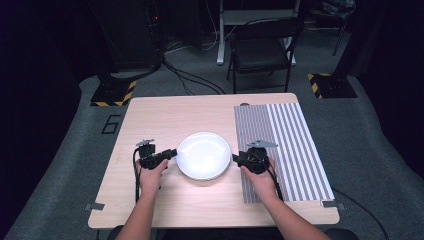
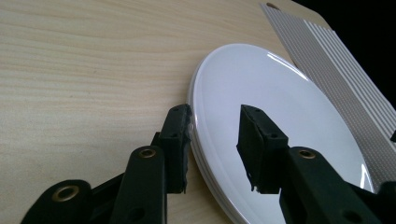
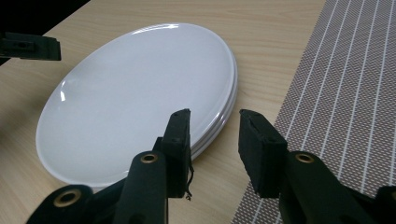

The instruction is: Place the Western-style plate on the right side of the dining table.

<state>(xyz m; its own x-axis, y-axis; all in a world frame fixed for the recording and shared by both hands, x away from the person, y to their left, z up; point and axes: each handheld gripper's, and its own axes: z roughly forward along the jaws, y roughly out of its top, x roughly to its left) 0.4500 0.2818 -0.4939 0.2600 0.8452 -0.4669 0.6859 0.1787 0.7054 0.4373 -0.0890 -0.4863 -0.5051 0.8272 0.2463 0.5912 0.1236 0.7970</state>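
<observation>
1. The wooden table is carrying everything, and a person is reaching in from its near edge with a gripper in each hand.
2. A striped placemat is lying on the right part of the table, with bare wood showing between its left edge and the plates.
3. A stack of white plates is sitting near the middle of the table; the gripper views are showing at least two or three rims layered together, so the exact count is hard to tell.
4. The left gripper is sitting at the stack's left rim with its jaws parted wide, one outside the rim and one over the plate face, gripping nothing.
5. The right gripper is waiting at the stack's right side, jaws equally spread and empty, one over the rim and one over the bare wood beside the placemat.
6. The step appears to be taking hold of a plate from both sides. To do it well, each gripper should be straddling only the top rim, closing evenly, and both should be lifting level so the glazed plate is not slipping or dragging the one beneath.
</observation>
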